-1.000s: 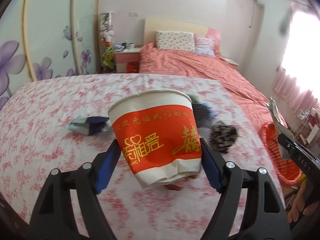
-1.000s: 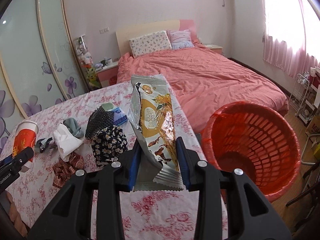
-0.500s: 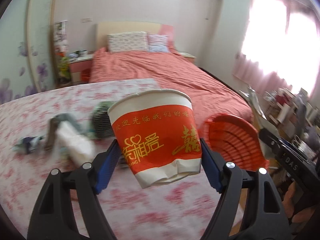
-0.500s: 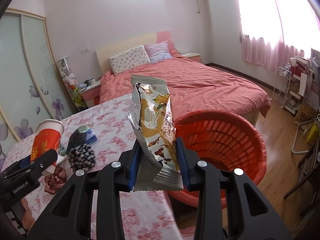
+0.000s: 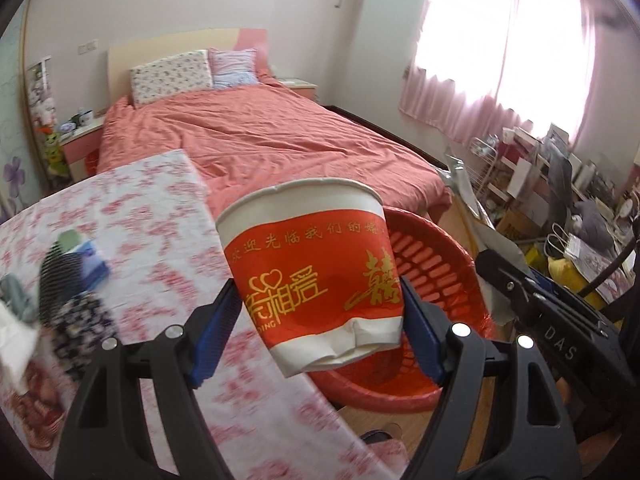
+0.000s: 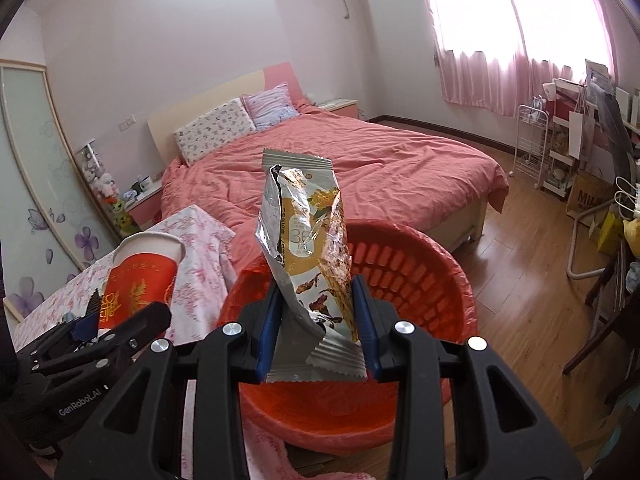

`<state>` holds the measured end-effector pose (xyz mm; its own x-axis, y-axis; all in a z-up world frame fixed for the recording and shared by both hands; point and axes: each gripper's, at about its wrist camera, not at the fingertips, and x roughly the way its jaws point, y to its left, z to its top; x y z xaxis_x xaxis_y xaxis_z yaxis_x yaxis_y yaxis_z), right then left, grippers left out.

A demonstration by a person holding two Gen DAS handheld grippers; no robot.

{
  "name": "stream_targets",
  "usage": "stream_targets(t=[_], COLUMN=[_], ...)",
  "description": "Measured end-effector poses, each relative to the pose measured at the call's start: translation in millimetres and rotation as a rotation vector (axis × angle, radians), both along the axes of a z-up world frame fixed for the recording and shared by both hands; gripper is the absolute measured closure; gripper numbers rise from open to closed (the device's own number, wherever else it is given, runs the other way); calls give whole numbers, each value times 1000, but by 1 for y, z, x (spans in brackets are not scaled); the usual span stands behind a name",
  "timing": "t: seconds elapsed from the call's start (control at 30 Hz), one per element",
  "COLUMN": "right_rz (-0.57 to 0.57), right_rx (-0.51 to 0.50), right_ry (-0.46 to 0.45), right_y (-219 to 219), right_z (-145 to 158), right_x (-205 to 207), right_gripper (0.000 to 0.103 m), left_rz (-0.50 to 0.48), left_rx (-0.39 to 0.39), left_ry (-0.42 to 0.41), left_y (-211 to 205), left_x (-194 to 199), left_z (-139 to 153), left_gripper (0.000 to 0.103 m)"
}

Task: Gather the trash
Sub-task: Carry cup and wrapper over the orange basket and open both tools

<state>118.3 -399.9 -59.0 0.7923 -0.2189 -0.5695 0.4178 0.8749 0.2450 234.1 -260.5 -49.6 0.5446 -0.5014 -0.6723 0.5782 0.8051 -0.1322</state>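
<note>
Left gripper (image 5: 320,332) pinches the red paper cup (image 5: 310,272), right gripper (image 6: 316,328) pinches the snack wrapper (image 6: 308,248), both above the red basket (image 6: 420,276)

Table (image 5: 132,216) with a pink floral cloth: near its left edge lie a striped dark item (image 5: 60,270), a blue packet (image 5: 94,266) touching it, a floral-print dark cloth (image 5: 82,322), and blurred white material (image 5: 14,340). Wooden floor (image 6: 516,280) carries the red basket (image 6: 424,276), just off the table's right edge.
</note>
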Motion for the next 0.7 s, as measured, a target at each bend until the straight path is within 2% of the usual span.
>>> stream_targets(t=[0.17, 0.23, 0.3, 0.43, 0.7], right_rz=[-14, -18, -31, -40, -11], right_rx=[50, 72, 80, 64, 13], right_ry=[3, 7, 10, 21, 32], right_y=[-19, -23, -27, -20, -11], right_z=[-8, -13, -15, -13, 2], right_x=[4, 5, 2, -4, -4], right_gripper=[66, 52, 47, 46, 46], left_rz=[-23, -3, 16, 60, 157], left_rx=[14, 25, 28, 39, 51], left_ry=[22, 30, 35, 49, 45], left_y=[-25, -24, -17, 5, 56], left_x=[11, 16, 19, 23, 13], left_z=[-8, -11, -14, -21, -18], left_gripper=[26, 18, 16, 15, 12])
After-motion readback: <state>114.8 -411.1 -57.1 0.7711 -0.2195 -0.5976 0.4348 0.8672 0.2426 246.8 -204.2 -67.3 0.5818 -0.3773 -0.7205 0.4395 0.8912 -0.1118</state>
